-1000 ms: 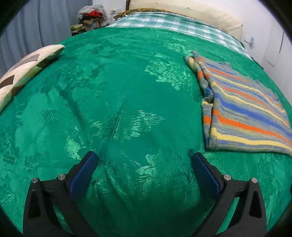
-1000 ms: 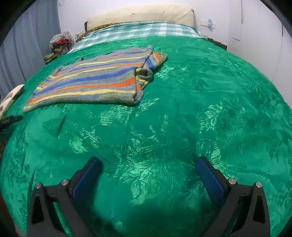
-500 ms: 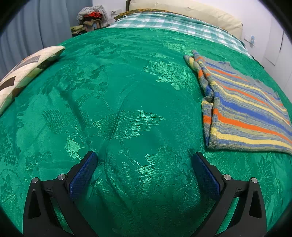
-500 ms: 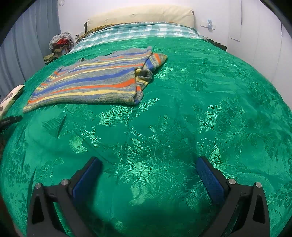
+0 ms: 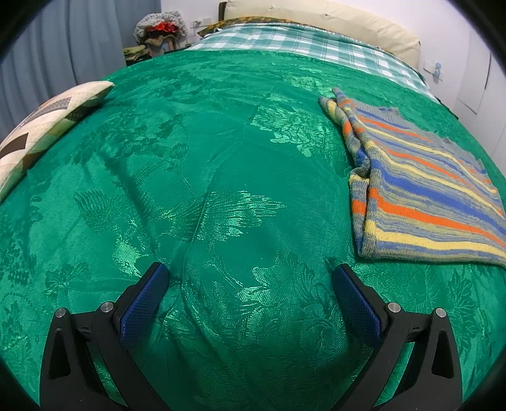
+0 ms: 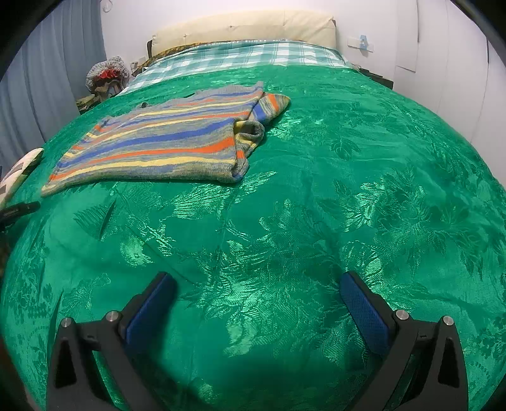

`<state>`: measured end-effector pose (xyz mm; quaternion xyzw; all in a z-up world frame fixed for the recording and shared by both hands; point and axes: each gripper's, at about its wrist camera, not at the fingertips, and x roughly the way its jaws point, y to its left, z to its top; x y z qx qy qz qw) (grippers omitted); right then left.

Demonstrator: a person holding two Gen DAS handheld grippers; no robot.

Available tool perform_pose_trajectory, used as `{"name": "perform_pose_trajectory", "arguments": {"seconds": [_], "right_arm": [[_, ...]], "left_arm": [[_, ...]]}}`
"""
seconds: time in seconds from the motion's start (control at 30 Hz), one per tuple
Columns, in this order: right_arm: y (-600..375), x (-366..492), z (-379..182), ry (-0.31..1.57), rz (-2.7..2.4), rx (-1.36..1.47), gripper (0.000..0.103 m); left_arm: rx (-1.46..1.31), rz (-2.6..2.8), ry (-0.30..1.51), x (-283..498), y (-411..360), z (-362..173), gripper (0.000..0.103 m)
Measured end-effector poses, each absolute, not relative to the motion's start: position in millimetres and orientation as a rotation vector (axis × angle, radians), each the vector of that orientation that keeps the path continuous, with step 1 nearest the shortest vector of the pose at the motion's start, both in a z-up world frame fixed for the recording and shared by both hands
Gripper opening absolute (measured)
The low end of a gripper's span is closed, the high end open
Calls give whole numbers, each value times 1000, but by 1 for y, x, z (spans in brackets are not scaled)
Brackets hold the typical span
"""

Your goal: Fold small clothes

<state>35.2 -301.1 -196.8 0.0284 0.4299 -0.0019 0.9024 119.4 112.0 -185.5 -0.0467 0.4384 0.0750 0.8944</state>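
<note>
A striped knit sweater [image 5: 420, 193] in grey, blue, orange and yellow lies flat on the green bedspread [image 5: 221, 177], with a sleeve folded in along its side. In the left wrist view it is ahead and to the right of my left gripper [image 5: 249, 273], which is open and empty above the cloth. In the right wrist view the sweater [image 6: 164, 142] lies ahead to the left of my right gripper [image 6: 257, 281], which is open and empty too.
A patterned cushion [image 5: 41, 126] lies at the left edge of the bed. A checked sheet [image 6: 240, 55] and a cream pillow [image 6: 243, 28] are at the head. A pile of clothes [image 5: 158, 34] stands beside the bed near the curtain.
Both grippers have drifted slightly; the sweater sits a little lower in each view. Nothing was taken hold of.
</note>
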Motion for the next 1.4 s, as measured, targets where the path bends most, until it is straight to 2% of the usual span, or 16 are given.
{"name": "perform_pose_trajectory", "arguments": {"seconds": [1.4], "right_arm": [[-299,37,-198,886,-6,60,103]], "left_arm": [[-91,163,909,123,111,-187,103]]}}
